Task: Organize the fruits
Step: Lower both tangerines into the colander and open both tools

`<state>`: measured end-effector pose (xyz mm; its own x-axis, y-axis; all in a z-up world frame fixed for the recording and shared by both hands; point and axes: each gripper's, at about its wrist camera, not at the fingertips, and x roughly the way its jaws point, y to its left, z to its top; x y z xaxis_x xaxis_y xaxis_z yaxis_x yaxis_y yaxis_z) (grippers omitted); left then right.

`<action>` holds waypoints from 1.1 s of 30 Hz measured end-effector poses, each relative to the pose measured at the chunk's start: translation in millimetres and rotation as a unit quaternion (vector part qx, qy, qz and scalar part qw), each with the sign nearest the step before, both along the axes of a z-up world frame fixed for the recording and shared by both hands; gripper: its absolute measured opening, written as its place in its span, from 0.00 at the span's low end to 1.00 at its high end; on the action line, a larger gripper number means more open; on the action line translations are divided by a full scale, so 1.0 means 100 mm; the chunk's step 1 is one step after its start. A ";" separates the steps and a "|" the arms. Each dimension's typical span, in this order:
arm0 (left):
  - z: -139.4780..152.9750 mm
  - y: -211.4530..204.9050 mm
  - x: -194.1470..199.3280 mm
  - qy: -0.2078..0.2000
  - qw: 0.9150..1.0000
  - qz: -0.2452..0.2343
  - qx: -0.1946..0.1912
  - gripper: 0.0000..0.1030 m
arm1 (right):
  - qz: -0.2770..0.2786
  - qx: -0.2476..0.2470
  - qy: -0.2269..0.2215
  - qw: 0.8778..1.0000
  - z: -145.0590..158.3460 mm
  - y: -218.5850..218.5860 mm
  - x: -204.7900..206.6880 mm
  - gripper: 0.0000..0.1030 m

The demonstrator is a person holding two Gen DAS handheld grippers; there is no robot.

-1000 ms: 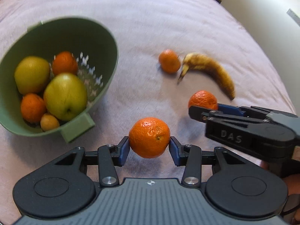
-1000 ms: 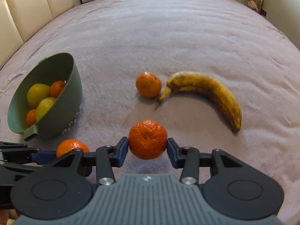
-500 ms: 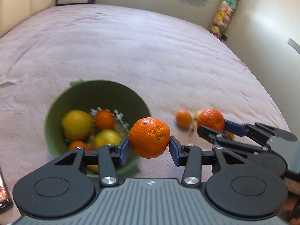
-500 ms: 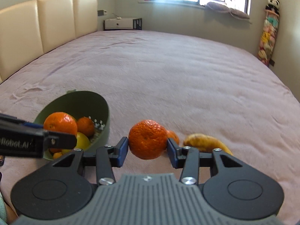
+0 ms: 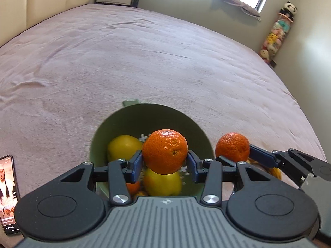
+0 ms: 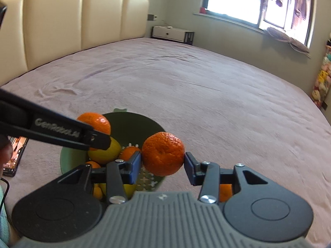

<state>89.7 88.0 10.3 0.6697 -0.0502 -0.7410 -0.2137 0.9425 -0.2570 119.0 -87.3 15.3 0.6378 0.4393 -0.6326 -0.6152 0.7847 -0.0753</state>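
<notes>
Left gripper (image 5: pixel 164 163) jaws clamping round orange mandarin (image 5: pixel 164 151) above green plastic colander (image 5: pixel 115 128); right gripper (image 6: pixel 163 166) jaws clamping second mandarin (image 6: pixel 163 154). Advise lowering before releasing, one at a time.

You get daylight from the window (image 6: pixel 258 2), blown out to white in both views, so nothing outside reads. It leaves the pink bedspread (image 5: pixel 144 62) evenly and softly lit, with faint shadows in its wrinkles. Glare spots sit on the tangerine (image 5: pixel 164 152) nearest your left camera, and the phone screen (image 5: pixel 7 194) glows at the frame edge. Your fisheye lenses bend the bed edges and walls into curves, with dark corners. The right side of the right wrist view smears with motion blur; near objects stay sharp
</notes>
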 end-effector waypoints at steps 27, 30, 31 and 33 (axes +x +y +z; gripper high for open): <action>-0.58 0.31 0.30 0.069 0.996 0.025 -0.056 0.49 | 0.051 -0.118 0.010 0.992 -0.63 0.55 0.28 0.41; -0.60 0.32 0.32 0.070 0.995 0.020 -0.060 0.50 | 0.051 -0.119 0.008 0.992 -0.65 0.57 0.30 0.41; -0.61 0.31 0.33 0.072 0.995 0.018 -0.061 0.50 | 0.050 -0.119 0.008 0.992 -0.64 0.57 0.26 0.41; -0.63 0.29 0.35 0.074 0.995 0.014 -0.059 0.50 | 0.050 -0.119 0.008 0.992 -0.65 0.58 0.26 0.41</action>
